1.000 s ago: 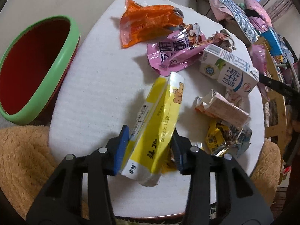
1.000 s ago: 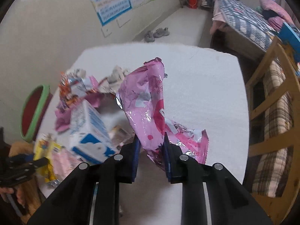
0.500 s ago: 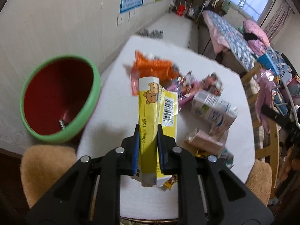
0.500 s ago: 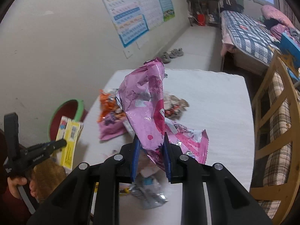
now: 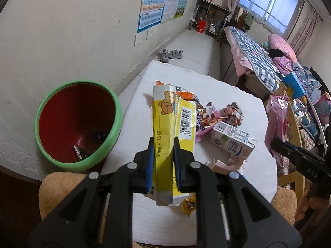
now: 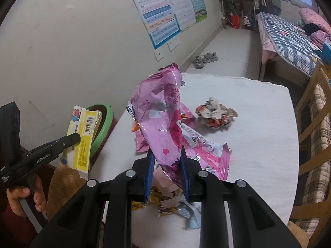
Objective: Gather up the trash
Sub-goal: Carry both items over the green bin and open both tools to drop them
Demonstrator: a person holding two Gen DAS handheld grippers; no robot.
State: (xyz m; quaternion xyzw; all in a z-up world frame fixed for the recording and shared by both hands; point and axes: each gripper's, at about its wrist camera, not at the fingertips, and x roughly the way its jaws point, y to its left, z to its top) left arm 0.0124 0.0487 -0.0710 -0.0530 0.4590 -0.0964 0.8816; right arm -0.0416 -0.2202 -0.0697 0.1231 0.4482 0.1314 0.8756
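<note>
Left claw (image 5: 163,161) — closed on a flattened yellow box (image 5: 165,128) with a bear print, held upright above the near edge of the white bench (image 5: 238,95). To its left, below bench level, stands the green-rimmed red bin (image 5: 77,124); a small dark item lies at its bottom, too indistinct to identify. Right claw (image 6: 166,171) — closed on a crumpled pink wrapper (image 6: 159,111), lifted clear of the bench. On the bench: a white milk carton (image 5: 232,141), a crumpled paper wad (image 6: 216,113), an orange wrapper (image 5: 186,96) and small scraps (image 6: 178,206) near the front edge.
</note>
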